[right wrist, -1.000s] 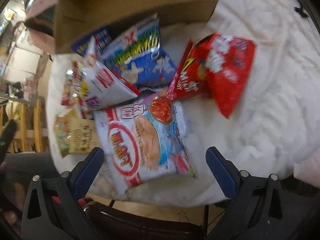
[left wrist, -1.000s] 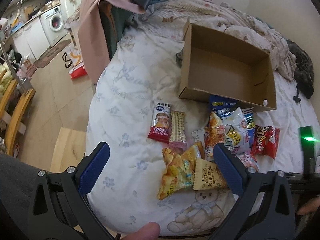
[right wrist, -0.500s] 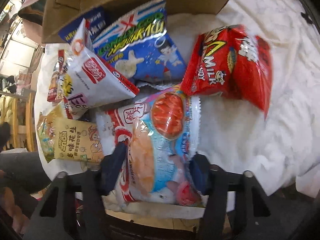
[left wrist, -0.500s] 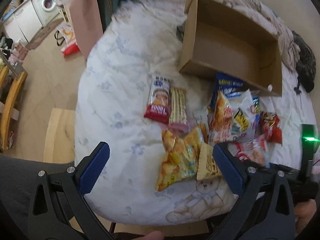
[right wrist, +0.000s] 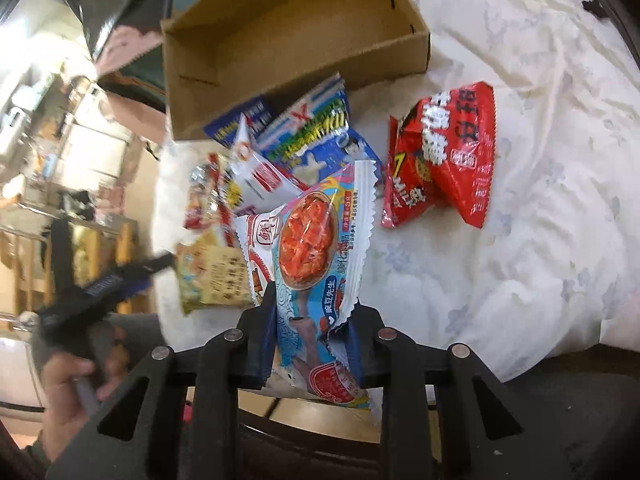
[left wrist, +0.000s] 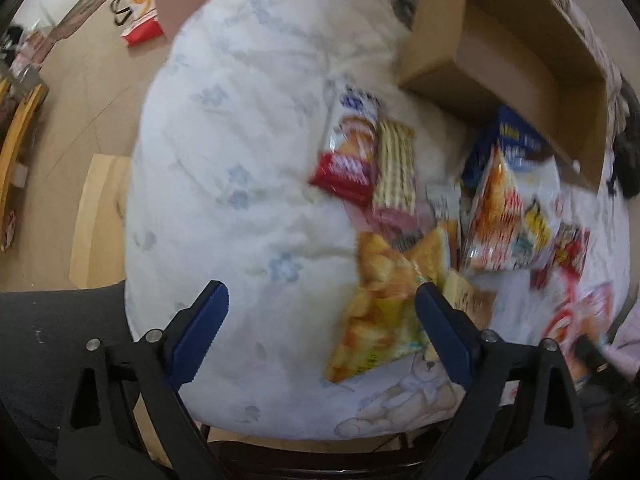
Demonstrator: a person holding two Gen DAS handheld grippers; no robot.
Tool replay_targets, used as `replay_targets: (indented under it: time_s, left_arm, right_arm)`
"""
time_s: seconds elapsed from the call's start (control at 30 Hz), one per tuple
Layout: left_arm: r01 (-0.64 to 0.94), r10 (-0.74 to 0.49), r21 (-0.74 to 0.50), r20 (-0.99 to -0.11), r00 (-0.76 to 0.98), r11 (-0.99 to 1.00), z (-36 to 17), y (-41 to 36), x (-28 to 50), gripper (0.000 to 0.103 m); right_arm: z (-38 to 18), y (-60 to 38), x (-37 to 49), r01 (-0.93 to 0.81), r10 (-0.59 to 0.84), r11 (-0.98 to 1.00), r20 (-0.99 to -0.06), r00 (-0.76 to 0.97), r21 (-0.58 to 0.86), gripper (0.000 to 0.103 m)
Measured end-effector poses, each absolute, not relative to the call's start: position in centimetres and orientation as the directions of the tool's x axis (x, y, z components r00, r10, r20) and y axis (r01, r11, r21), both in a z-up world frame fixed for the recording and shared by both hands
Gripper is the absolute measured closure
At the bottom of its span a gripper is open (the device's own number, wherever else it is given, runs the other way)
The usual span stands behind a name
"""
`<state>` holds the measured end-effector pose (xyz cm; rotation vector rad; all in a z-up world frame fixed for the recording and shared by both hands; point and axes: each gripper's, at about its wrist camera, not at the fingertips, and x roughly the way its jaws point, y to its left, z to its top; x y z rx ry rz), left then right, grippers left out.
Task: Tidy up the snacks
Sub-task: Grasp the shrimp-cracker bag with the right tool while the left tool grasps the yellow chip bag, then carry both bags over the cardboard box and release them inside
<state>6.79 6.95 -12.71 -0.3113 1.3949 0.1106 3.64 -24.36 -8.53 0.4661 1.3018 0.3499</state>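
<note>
A white quilt (left wrist: 248, 168) printed with pale blue flowers covers the bed, and wooden floor (left wrist: 80, 92) shows past its left edge in the left wrist view. That view alone shows the left end of the snack row: a red-and-white packet (left wrist: 350, 150) just beside a pale striped wafer pack (left wrist: 396, 168), then a yellow chip bag (left wrist: 380, 304) lower down, and a teddy bear print (left wrist: 416, 396) on the quilt's near edge. The open cardboard box (left wrist: 516, 44) lies at the upper right, with nothing visible inside it.

Only the right wrist view shows the red bag (right wrist: 444, 156) clearly, lying apart on the quilt to the right of the pile, and the blue-and-white bag (right wrist: 320, 144) leaning against the box's front wall.

The left gripper (left wrist: 322, 326) has its blue fingers spread wide over the quilt; its jaws have just been closing slightly, the right finger lies over the yellow chip bag's edge, and nothing is clamped. The right gripper (right wrist: 310, 328) has just been closing and now pinches the light blue shrimp-picture packet (right wrist: 316, 248), which stands up between its fingers, above the other snacks.
</note>
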Motion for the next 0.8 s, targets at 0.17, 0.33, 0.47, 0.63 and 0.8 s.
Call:
replay_targets:
  time_s: [0.17,0.33,0.47,0.63,0.8]
  left_arm:
    - [-0.24,-0.112,-0.141,-0.985,0.13,0.96,-14.7,5.6,7.3,0.012]
    - [-0.213,-0.182,-0.201,-0.977,0.108,0.956,-15.9,3.9,7.8,0.024]
    - [-0.183,-0.235,-0.257,-0.963,0.131,0.949,-15.6,3.2,7.8,0.059]
    - [-0.173,-0.225,-0.248,-0.964,0.145,0.953,-14.6,3.1,7.2,0.065]
    - [-0.198,-0.226,-0.269,-0.95,0.214,0.943,-11.1,4.7,5.4,0.07]
  right_arm:
    - [-8.6,-24.4,4.1,0.019,0.526,0.834,-0.804,0.277,0.552,0.073]
    - [-9.3,-23.2,4.3,0.018,0.534,0.829,-0.8,0.274,0.559,0.073]
    - [-9.0,-23.6,4.4,0.011,0.526,0.836,-0.806,0.271,0.549,0.073]
    - [-9.0,-23.4,4.4,0.004,0.518,0.842,-0.811,0.271,0.539,0.073]
    - [-8.0,-23.4,4.3,-0.026,0.536,0.832,-0.792,0.294,0.554,0.073]
